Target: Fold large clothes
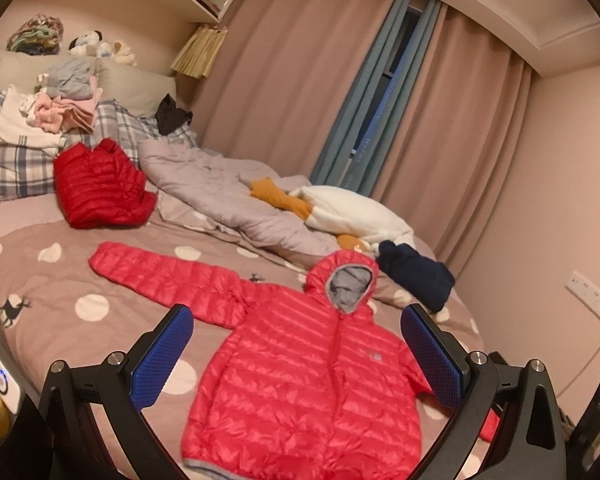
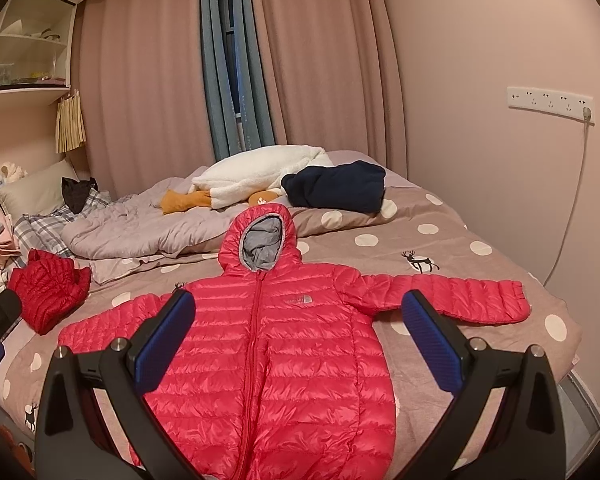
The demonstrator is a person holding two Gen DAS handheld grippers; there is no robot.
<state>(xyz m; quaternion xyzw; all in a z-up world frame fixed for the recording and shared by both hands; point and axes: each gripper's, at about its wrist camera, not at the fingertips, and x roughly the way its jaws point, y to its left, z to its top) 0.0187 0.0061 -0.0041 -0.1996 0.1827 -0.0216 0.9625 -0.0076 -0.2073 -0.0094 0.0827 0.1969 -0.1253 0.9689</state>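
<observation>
A pink-red hooded puffer jacket (image 1: 300, 376) (image 2: 276, 352) lies flat and face up on the bed, zipped, hood toward the curtains, both sleeves spread out sideways. My left gripper (image 1: 298, 350) hovers open above the jacket's chest, its blue pads (image 1: 162, 360) wide apart with nothing between them. My right gripper (image 2: 298, 338) also hangs open over the jacket's body, blue pads (image 2: 434, 344) on either side of the torso. Neither gripper touches the fabric.
A folded darker red puffer jacket (image 1: 100, 184) (image 2: 48, 292) sits near the pillows. A rumpled grey quilt (image 1: 228, 192), a white and orange plush (image 2: 252, 180) and a navy garment (image 2: 336, 186) lie beyond the hood. A clothes pile (image 1: 60, 108) is at the headboard. The wall with a socket strip (image 2: 550, 102) borders the right.
</observation>
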